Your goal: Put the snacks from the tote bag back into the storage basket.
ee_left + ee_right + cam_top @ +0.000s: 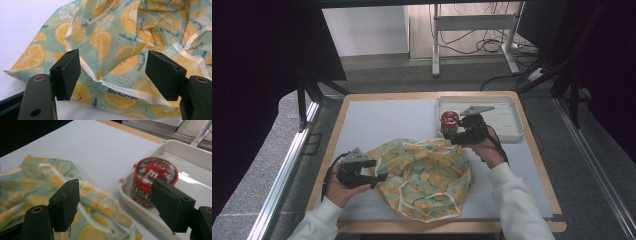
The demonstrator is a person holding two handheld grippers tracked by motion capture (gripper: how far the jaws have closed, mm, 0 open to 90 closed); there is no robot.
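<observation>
A crumpled cloth bag (424, 175) printed with orange slices lies on the grey mat; it also appears in the left gripper view (125, 32) and the right gripper view (37, 192). My left gripper (379, 177) sits at the bag's left edge with its jaws open (113, 72); a white seam of the cloth lies between them, unpressed. My right gripper (452, 136) hovers over the bag's far right corner, open (115, 200), with nothing held. Just beyond it a small can with a red lid (449, 121) (155, 173) stands in the near left corner of a white tray (518, 120) (185, 148).
The grey mat (382, 120) covers a wooden table (542, 165). The tray sits at the far right of the mat. Bare mat lies far left of the bag. Beyond the table are metal frame legs and cables on the floor (472, 45).
</observation>
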